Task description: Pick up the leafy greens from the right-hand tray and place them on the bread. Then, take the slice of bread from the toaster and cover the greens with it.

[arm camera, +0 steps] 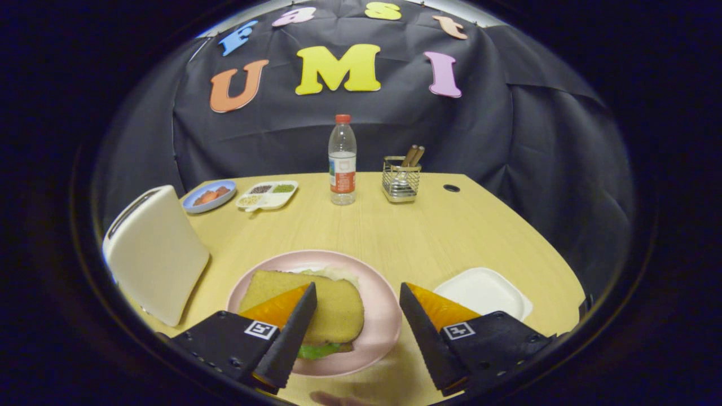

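Observation:
A pink plate [379,301] lies just ahead of my fingers on the wooden table. On it a slice of bread [333,307] covers leafy greens [318,351], which peek out at its near edge and pale at its far edge. My gripper [357,293] is open above the plate's near side, with nothing between its fingers. The left fingertip overlaps the bread's left part in the view. A white toaster [155,254] stands to the left of the plate. A white tray [484,292] lies bare to the right of the plate.
At the table's far side stand a water bottle [342,160], a wire cutlery holder [401,179], a white divided dish [268,195] and a blue plate [209,196] with food. A round cable hole [451,188] is at the far right.

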Demonstrator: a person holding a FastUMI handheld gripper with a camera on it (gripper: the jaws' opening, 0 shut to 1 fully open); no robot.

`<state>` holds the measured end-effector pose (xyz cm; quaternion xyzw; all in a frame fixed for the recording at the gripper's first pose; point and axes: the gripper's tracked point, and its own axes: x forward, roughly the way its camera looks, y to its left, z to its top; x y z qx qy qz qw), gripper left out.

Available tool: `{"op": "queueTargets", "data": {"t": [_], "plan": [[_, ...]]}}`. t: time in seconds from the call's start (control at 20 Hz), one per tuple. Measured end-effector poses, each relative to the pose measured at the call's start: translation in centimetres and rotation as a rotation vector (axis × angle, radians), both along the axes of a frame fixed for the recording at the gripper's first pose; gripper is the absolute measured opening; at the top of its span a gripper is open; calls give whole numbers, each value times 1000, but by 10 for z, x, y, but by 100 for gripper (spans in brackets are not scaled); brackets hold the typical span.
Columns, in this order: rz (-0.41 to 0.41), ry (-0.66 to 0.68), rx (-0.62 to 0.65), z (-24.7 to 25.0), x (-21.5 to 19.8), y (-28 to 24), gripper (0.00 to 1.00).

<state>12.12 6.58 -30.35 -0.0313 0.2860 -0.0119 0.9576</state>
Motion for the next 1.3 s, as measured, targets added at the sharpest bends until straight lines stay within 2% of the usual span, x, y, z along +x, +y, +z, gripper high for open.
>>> {"op": "queueTargets", "data": {"t": [0.1,0.3,0.5,0.75,0.9,1.05,1.3], "plan": [[-15,-41,41,21,-7,2,95],[-33,-154,115,74,-29,11,95],[-62,-333,36,140,-64,1,96],[13,-531,-25,204,-122,10,96],[-26,-591,-57,227,-145,1,96],[-3,-632,-19,245,-160,13,96],[21,-663,-46,255,-171,26,96]]}}
